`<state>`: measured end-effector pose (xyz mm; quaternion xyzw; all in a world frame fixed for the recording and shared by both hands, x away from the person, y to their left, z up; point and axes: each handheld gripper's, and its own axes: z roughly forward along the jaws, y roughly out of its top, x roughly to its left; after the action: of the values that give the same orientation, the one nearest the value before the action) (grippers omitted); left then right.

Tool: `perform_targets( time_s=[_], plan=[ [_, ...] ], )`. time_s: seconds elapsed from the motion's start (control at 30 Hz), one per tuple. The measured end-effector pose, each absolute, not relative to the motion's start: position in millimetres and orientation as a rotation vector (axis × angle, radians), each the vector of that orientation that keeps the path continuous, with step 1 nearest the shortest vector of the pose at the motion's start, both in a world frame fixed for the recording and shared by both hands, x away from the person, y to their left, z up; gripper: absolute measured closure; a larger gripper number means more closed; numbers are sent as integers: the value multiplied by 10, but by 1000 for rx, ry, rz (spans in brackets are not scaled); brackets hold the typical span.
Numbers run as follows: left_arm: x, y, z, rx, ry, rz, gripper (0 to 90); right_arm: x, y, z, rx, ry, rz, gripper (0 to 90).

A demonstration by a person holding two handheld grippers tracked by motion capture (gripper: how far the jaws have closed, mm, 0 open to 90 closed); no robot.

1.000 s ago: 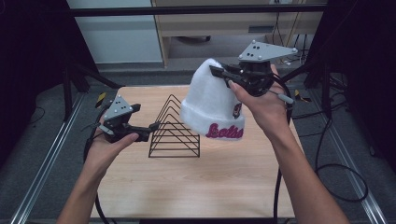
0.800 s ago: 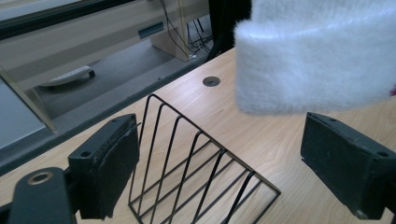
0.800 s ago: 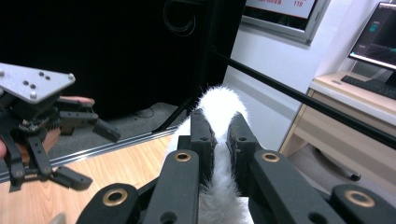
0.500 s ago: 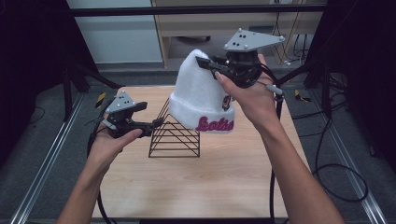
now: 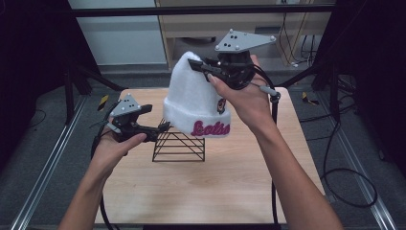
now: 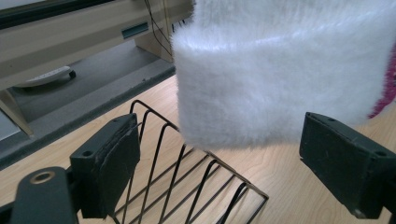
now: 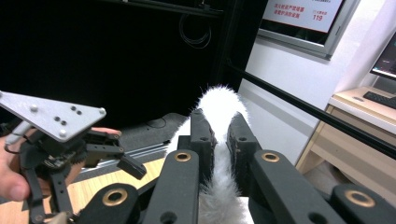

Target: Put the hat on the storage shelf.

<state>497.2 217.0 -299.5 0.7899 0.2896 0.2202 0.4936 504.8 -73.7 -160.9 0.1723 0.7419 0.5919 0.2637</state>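
On the left I have my left gripper (image 5: 160,128) low over the desk (image 5: 230,191), its jaws spread with nothing pinched; they have just been widening a little, and between them I see the hat's lower edge and the rack. The wire rack (image 5: 178,146) stands just right of those jaws, near the middle of the desk, with bare wood open in front of it and to its right as far as the desk's edges. The white fluffy hat (image 5: 194,98) hangs in the air above the rack, its brim hovering at the rack's top. Further right, my right gripper (image 5: 198,67) has its jaws pressed together on the hat's crown, fur bulging between them.
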Motion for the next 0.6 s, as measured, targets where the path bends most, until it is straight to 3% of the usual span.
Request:
perform_targets(
  time_s=[0.2, 0.5, 0.6],
  plan=[
    [5021, 2157, -2991, 1921, 701, 516, 122, 5050, -681, -1587, 456, 2009, 1608, 840],
    [5221, 2110, -3012, 1924, 683, 383, 148, 5038, -551, -1576, 427, 2028, 1618, 840],
    [5228, 2087, -3006, 1926, 668, 365, 297, 5043, -531, -1590, 422, 2034, 1617, 839]
  ],
)
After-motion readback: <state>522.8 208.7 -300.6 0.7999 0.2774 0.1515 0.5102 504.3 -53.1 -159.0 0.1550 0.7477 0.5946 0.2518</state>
